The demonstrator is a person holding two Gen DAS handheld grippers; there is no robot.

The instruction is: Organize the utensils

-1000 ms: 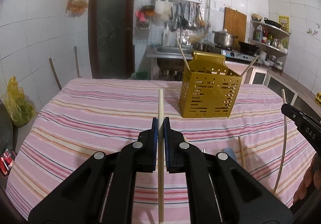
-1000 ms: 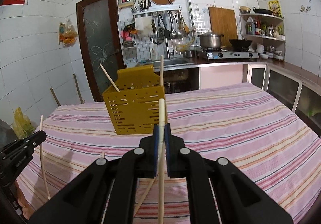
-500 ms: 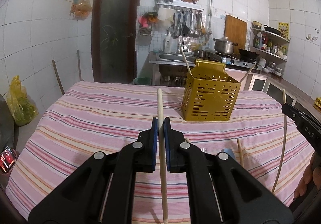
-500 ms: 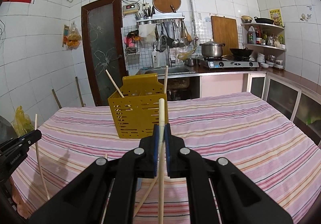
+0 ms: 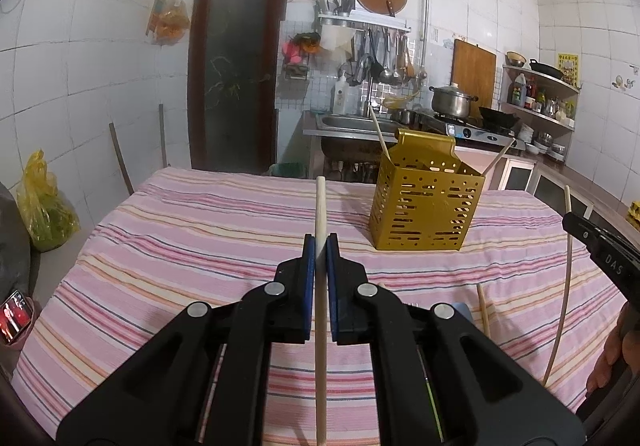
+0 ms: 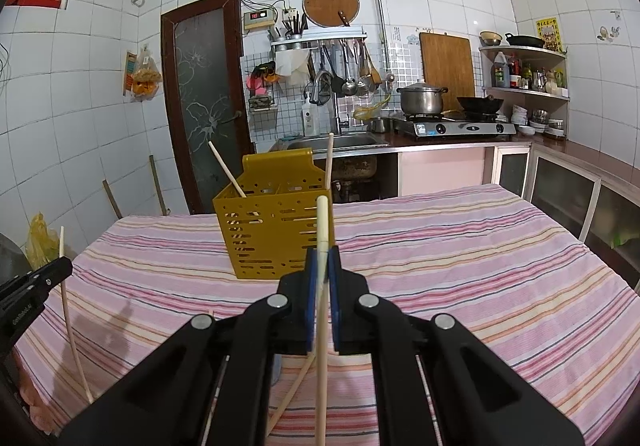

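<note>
The utensil holder [image 5: 426, 206] stands on the table [image 5: 168, 246] (two chopsticks [image 5: 378, 132] inside), sink [image 5: 344, 122] behind.

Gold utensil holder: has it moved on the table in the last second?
No. The gold utensil holder keeps its place near the far edge of the striped tablecloth.

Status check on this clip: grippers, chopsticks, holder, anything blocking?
Left gripper shut on a chopstick; right gripper shut on another chopstick. Gold holder upright on striped tablecloth, two chopsticks already inside. Path to holder clear.
</note>
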